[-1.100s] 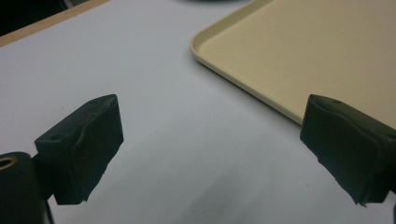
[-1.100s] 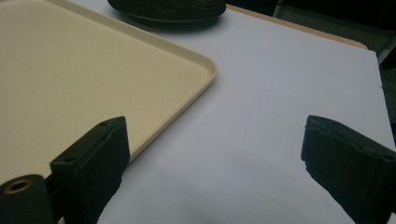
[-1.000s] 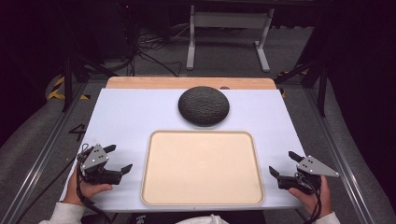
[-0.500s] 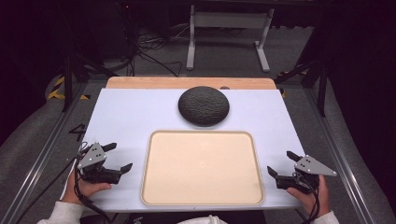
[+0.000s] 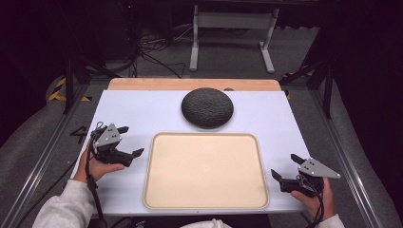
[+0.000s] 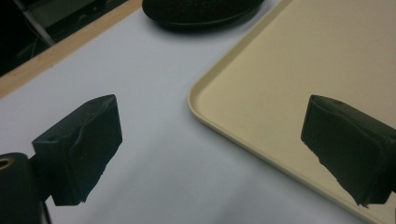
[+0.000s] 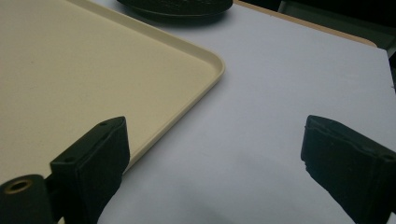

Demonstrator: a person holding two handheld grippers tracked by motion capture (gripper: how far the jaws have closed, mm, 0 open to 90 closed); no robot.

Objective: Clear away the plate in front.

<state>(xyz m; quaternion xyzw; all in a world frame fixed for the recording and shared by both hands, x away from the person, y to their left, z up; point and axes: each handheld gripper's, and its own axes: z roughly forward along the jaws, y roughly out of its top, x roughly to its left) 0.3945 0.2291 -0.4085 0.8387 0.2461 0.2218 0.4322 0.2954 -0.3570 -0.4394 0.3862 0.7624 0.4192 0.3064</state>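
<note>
- The left gripper has its jaws spread wide with nothing between them; in the left gripper view one finger hangs over bare white table and the other over the near edge of the tray.
- The right gripper is likewise wide open and empty, one finger just over the tray's side rim, the other above the table.
- The beige tray lies flat and bare between the two grippers, each close beside one of its sides without touching it.
- The dark textured dome, the only loose thing on the table, sits just beyond the tray's far edge, well apart from both grippers.
- Likely risk: the dome is broad and low, so wide jaws may still fail to span it, and a pinch on its sloping side can slip off.
- A one-sided grasp may tilt the dome or push it toward the wooden strip at the far edge of the table.
- Reaching forward, a low-held finger may catch the tray's raised rim and shove the tray, which looks light and unanchored.
- If both grippers close in on the dome together, uneven timing can spin it or knock it against the tray's far edge.
- The trailing cable at the left hand could drag across the table during a long reach.
</note>
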